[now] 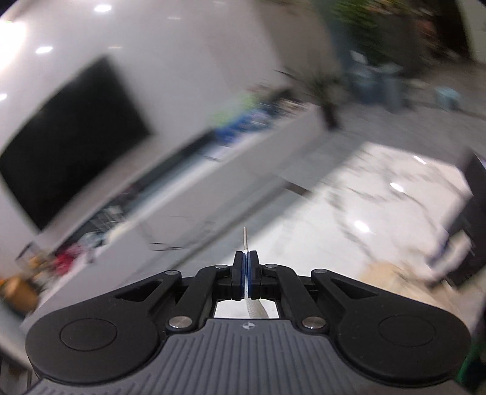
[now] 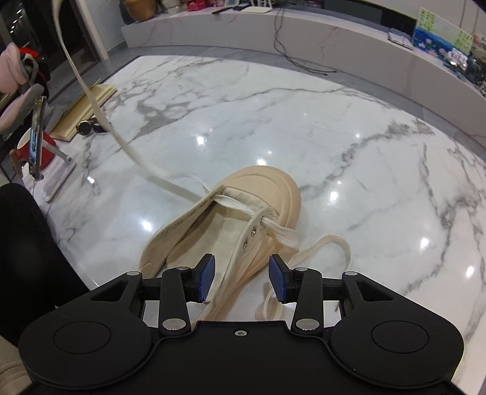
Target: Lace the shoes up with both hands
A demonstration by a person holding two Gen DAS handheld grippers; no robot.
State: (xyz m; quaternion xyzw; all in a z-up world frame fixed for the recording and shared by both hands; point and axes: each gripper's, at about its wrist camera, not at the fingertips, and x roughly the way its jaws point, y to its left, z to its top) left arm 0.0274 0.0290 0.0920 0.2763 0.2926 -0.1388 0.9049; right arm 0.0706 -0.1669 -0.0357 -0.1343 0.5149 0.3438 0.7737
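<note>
Your white marble desk [image 2: 349,127] sits before a long low ledge [image 2: 303,27] cluttered with small items; the left view of the room is blurred. A red cup [image 2: 45,152] stands at the desk's left edge, contents hidden. Your left gripper [image 1: 246,258] is clenched on the white lace [image 1: 244,240], tip poking out. Your right gripper [image 2: 242,281] is released, fingers [image 2: 278,281] spread wide astride the beige shoe [image 2: 243,218].
</note>
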